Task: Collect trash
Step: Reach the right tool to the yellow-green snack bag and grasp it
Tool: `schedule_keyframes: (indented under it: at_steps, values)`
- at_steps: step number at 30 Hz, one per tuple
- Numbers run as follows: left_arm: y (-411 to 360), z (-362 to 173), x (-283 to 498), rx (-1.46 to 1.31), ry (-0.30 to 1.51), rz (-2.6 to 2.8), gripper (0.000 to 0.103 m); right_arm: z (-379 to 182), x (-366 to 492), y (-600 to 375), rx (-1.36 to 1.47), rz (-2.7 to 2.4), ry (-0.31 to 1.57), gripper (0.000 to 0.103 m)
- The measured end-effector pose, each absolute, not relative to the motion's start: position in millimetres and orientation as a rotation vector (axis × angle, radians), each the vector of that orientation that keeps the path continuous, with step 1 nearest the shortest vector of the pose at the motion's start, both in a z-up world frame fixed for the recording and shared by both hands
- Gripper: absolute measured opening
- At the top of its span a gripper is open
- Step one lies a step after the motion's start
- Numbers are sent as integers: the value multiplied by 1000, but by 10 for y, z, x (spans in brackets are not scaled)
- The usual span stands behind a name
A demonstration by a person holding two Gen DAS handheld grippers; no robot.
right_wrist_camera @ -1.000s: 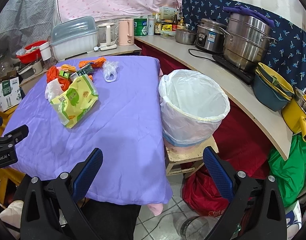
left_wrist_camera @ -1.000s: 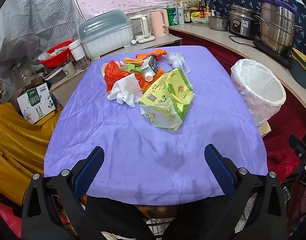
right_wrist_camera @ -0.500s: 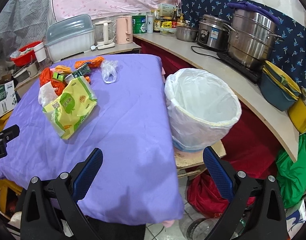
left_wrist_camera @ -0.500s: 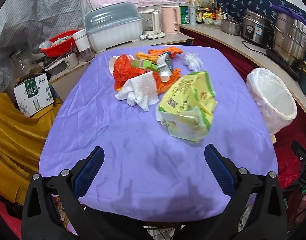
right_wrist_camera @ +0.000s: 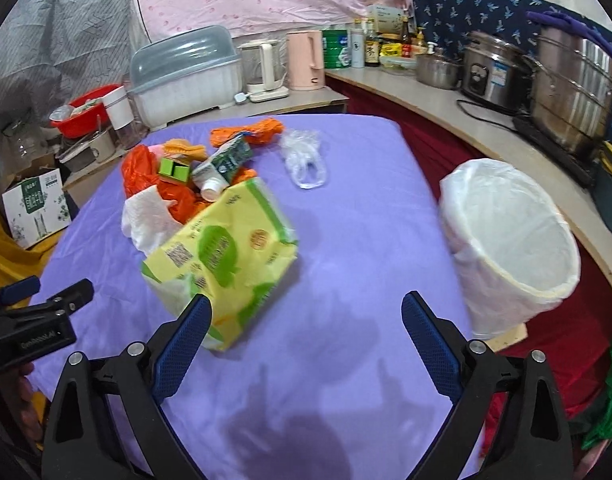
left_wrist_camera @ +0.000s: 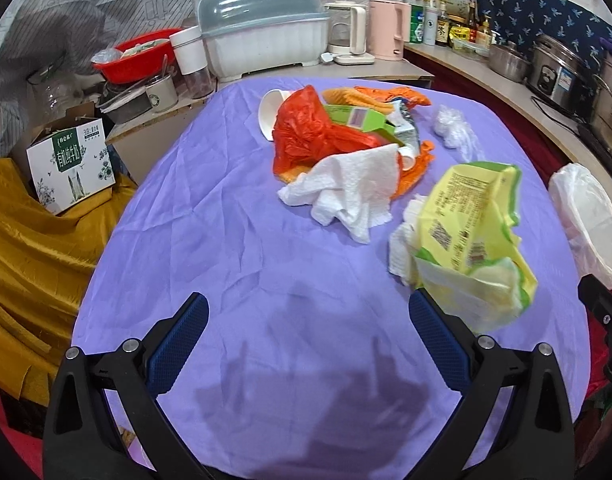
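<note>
**A:** Left wrist view. Left gripper point(left_wrist_camera: 306, 320) spread wide over the purple tablecloth point(left_wrist_camera: 226, 240), nothing between the jaws. Trash heaped mid-table and beyond: white paper towel point(left_wrist_camera: 345, 192) draped against a red plastic bag point(left_wrist_camera: 309, 136), green carton point(left_wrist_camera: 357, 116) on top, clear plastic bag point(left_wrist_camera: 453, 132) just beside. Yellow-green wrapper point(left_wrist_camera: 473, 236) nearest, by the right-hand finger, not touching so far as visible.

**B:** Handling?

**A:** Probably all light, soft, crushable. Wrapper likely slick film; best pinched at a crumpled edge or fold, not across the flat face. Towel easy anywhere.

**B:** Right wrist view?

**A:** Right gripper point(right_wrist_camera: 306, 320) nearly at full spread, jaws just narrowing a little, empty. Same wrapper point(right_wrist_camera: 222, 256) lying partly behind the left-hand finger. White-lined bin point(right_wrist_camera: 509, 240) standing off the table's right edge, well apart from the heap. Small bottle point(right_wrist_camera: 212, 190) and carton point(right_wrist_camera: 226, 160) stiffer, likely to roll or slip. Left gripper point(right_wrist_camera: 38, 292) visible at the frame's left edge, over the table's edge.
</note>
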State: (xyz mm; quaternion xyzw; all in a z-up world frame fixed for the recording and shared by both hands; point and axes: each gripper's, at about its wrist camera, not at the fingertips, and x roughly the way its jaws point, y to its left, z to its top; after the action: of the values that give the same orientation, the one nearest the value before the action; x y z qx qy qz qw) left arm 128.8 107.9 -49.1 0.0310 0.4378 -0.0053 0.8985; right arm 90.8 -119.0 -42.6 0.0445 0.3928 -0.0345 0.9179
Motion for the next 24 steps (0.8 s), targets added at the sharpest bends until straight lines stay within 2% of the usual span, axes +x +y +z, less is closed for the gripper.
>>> schedule_keyframes:
  at_steps: [4,8,11,14,19,24]
  values:
    - [1182,-582,1480,37,915,-6,96,-543,1120,-1007,94,-50,837,78]
    - [1256,-667,1670,6,928,-5,96,-669,1290,-885,98,-36,864,71]
    - [1254,-714,1789,-2,930,-14,96,-764,1398,-818,111,-28,887,61]
    - [1238,-750,1902,-13,929,-27,96,-849,1481,-774,114,-23,911,50]
    - [1168,-820,2062,-24,936,-57,94,-950,1576,-738,127,-4,939,24]
    - [1107,-912,2226,-44,957,-80,83,-934,1581,-747,143,0,928,19]
